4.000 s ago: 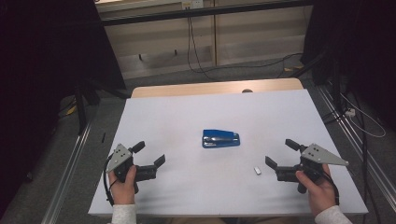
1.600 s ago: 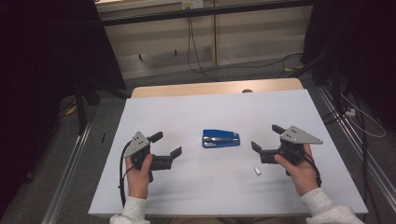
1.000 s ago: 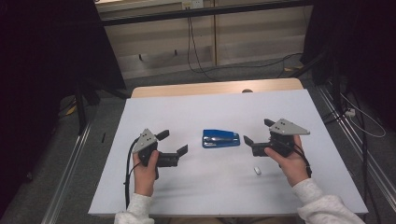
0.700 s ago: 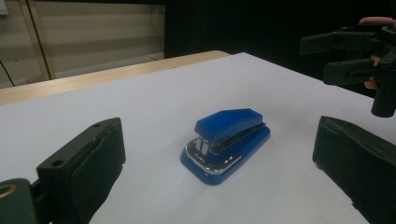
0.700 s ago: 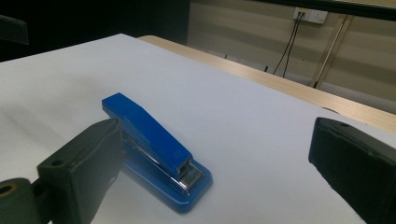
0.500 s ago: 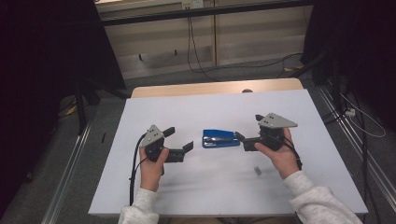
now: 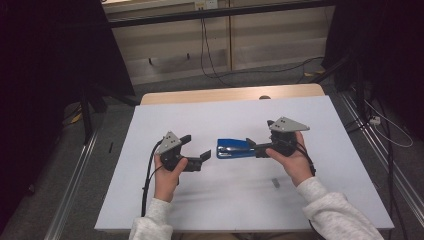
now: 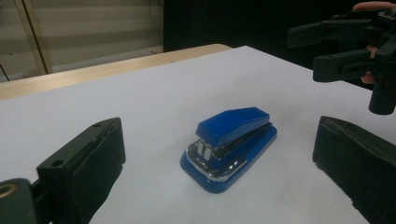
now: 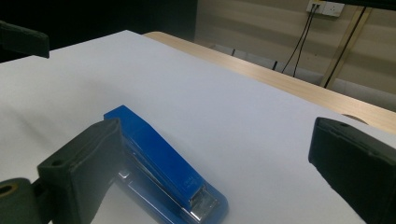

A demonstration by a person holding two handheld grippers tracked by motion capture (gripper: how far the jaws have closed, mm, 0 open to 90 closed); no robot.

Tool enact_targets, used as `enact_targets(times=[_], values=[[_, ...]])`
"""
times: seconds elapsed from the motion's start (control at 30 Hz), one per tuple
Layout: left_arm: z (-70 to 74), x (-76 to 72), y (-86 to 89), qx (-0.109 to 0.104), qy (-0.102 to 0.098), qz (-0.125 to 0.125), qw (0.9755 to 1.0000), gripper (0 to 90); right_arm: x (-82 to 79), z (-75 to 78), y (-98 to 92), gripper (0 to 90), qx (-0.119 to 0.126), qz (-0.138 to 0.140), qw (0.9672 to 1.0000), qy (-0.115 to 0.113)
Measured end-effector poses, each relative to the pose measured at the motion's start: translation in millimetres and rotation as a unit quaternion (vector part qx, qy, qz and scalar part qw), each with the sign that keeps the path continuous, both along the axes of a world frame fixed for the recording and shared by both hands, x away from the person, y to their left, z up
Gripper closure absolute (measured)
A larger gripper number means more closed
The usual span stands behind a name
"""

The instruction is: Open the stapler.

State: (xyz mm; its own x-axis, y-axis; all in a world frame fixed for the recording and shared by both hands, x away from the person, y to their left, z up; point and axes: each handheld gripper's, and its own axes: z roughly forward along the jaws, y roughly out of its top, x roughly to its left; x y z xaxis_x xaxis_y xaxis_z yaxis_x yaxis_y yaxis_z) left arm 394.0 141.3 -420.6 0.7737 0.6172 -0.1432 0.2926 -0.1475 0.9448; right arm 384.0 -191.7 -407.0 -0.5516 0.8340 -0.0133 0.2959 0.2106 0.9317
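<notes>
We see the blue stapler (image 7: 235, 148) lying flat near the middle of the white surface (image 7: 320, 200), in the same spot it has kept through every earlier frame. What has changed is how near our two tools are. Four seconds ago both hung well apart from it near the front corners of the surface; since then they have closed in from either side, step by step. Now the right tool (image 7: 256, 148) sits at the stapler's right end, its jaws spread wide, and in the right gripper view one jaw overlaps the stapler's near end while the other stands far off to the side; we cannot tell whether that near jaw touches it. The left tool (image 7: 196, 152) has come up just beside the stapler's left end, also with its jaws wide apart and nothing between them; in the left gripper view the stapler (image 8: 229, 146) lies ahead, between the two jaws but beyond their tips. A small grey object (image 7: 275, 183) lies on the surface near the right hand (image 7: 292, 162), where it lay before
</notes>
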Motion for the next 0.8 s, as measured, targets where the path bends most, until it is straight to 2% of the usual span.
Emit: enact_targets(times=[0.33,0.47,0.8], values=[[-2.2,9.1,-8.9,-0.006,0.0,-0.002,1.0,2.6,6.2,3.2,7.0,2.8,-0.007,0.002,1.0,0.005],[-5.5,11.0,-8.8,0.011,0.002,-0.004,0.9999,2.6,8.4,4.6,10.3,2.8,-0.008,0.003,0.9999,0.006],[-7.2,11.6,-8.5,0.016,0.006,0.0,0.9998,2.5,14.1,4.8,23.4,2.9,-0.011,0.011,0.9998,0.012]])
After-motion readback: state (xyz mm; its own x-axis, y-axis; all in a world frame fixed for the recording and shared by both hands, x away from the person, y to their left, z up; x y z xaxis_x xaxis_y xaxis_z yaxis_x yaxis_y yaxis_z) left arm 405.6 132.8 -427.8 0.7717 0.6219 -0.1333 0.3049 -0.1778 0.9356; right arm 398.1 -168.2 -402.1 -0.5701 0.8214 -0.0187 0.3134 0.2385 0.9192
